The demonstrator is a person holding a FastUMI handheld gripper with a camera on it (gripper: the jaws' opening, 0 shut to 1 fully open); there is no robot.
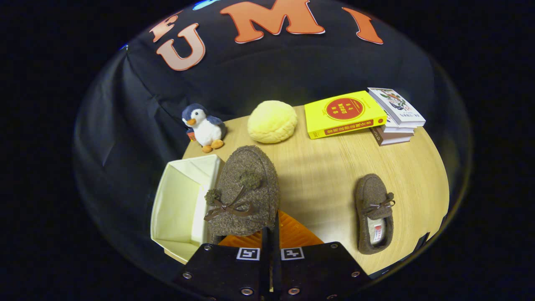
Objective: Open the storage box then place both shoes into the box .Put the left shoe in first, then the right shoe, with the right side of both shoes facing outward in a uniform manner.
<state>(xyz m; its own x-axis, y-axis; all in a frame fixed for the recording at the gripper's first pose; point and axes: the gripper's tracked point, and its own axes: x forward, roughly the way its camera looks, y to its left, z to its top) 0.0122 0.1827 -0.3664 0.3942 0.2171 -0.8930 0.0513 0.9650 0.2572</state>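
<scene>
Held shoe (246, 188) hangs beside the open box (179, 200) (other shoe (375, 213) well right).

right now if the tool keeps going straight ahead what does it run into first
Shut on the held shoe, the tool points past the open box toward the yellow cushion; that comes first, though depth is unclear.

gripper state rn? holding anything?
Gripper: fingers shut on the brown shoe, gripping its heel edge and holding it lifted beside the open storage box.
</scene>
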